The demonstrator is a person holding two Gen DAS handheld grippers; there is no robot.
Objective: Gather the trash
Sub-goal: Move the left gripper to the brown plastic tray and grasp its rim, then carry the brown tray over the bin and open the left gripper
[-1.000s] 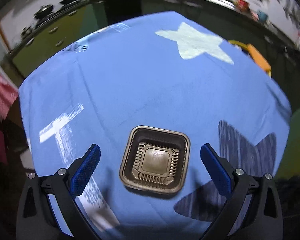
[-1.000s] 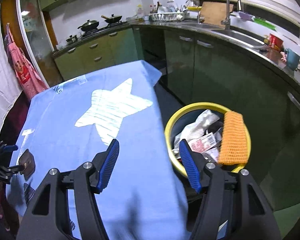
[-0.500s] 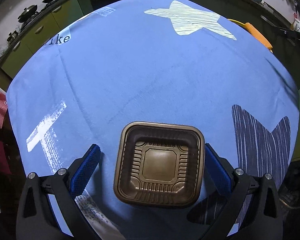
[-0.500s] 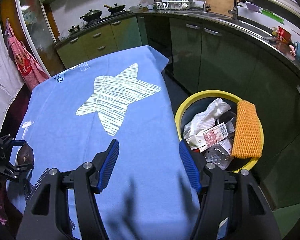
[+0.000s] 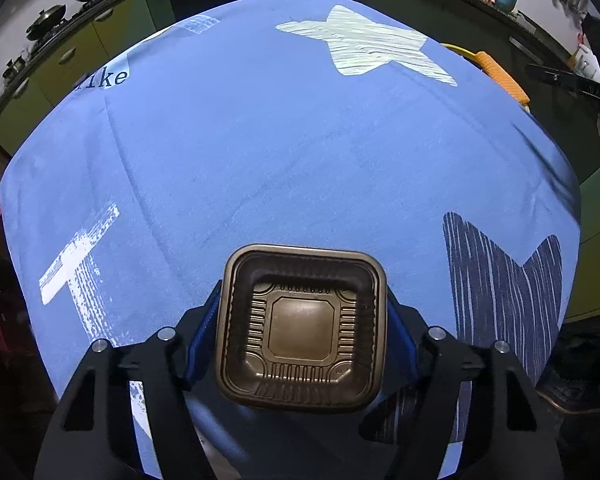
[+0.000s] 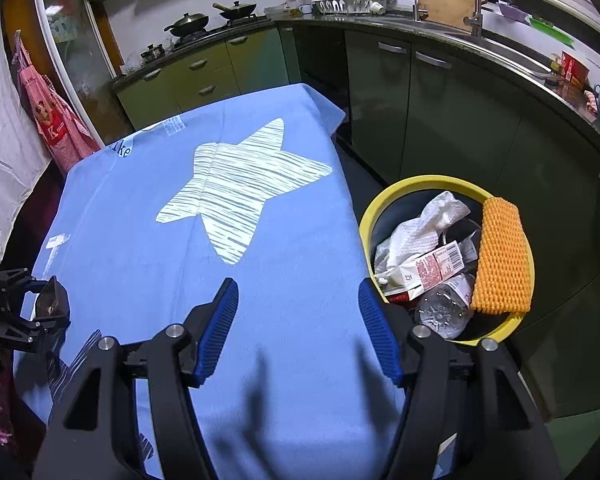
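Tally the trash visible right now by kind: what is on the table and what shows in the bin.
Brown plastic tray, between the left gripper pads: 1
White crumpled paper: 1
Carton: 1
Clear plastic bottle: 1
Orange foam net, over the yellow bin rim: 1
Total: 5

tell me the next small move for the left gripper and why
Probably lift. The left gripper has just been closing and its blue pads now sit against both sides of the brown plastic tray, so raising it off the blue cloth comes next.
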